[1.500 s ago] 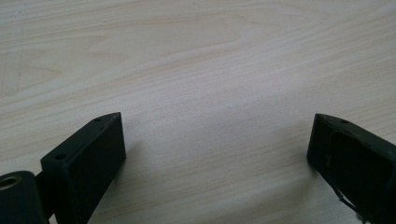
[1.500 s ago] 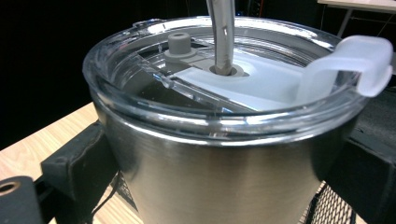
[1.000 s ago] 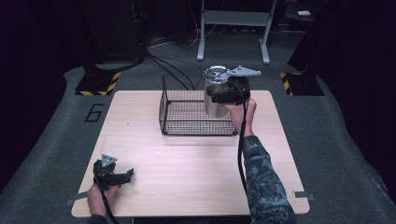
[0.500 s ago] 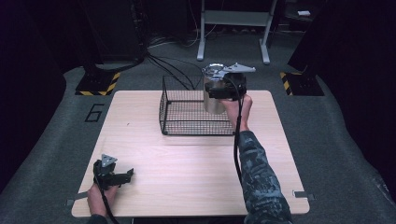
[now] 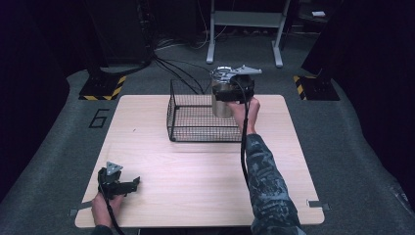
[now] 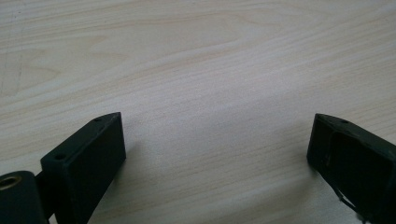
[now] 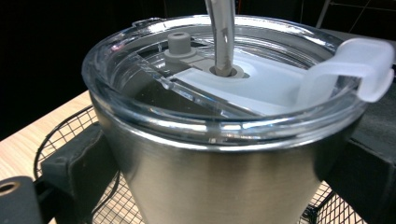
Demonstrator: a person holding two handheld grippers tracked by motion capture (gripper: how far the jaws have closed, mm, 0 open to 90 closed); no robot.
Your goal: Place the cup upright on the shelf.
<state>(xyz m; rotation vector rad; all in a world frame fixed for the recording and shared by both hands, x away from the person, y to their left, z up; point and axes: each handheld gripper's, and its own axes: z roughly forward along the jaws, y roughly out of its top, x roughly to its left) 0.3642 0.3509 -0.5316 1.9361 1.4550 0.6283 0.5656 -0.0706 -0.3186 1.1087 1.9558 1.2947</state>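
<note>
One wooden table [image 5: 195, 196]; one black wire basket [image 5: 195, 122] at its far centre; one steel tumbler [image 5: 222, 100] with one clear lid [image 7: 224, 84] and one straw [image 7: 222, 32]. The right gripper [image 5: 230, 90], arm extended forward, clamps the tumbler's wall between its jaws and holds it upright over the basket's far right corner, apparently above the mesh floor. The left gripper [image 5: 115, 181] rests low near the table's near left corner, jaws spread wide on nothing.
</note>
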